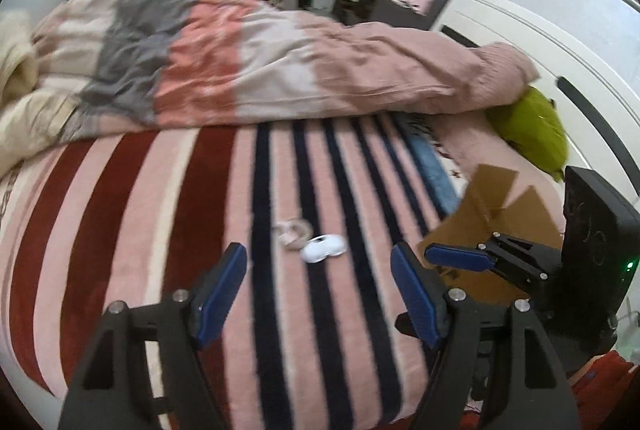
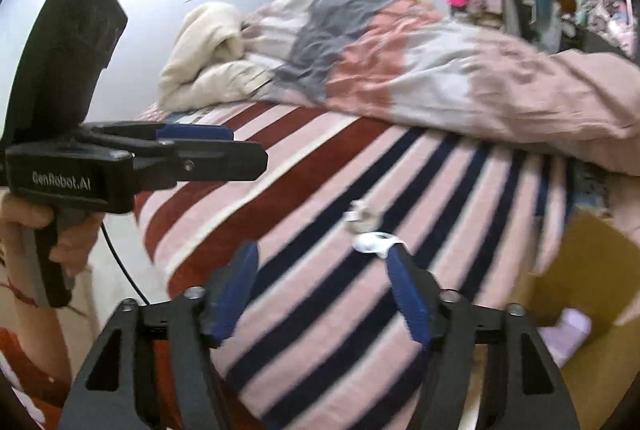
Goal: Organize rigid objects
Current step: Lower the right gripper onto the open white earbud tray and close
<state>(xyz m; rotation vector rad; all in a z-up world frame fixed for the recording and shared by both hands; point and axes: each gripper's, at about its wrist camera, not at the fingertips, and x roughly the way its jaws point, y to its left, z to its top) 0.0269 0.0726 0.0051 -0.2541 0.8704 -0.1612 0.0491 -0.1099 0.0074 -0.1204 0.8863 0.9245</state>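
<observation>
1. Blanket (image 1: 168,214) in red, pink and navy stripes covers the bed; a rumpled duvet (image 1: 280,70) lies behind it.
2. A white case (image 1: 323,248) rests on the blanket, touching a pale clip (image 1: 292,232), with nothing between them and the tongs.
3. A cardboard box (image 1: 496,214) sits at the bed's right side.
4. Left tongs (image 1: 320,290) and right tongs (image 2: 322,290) are both released, holding nothing.
5. The left tool's body reads "GenRobot.AI".
</observation>
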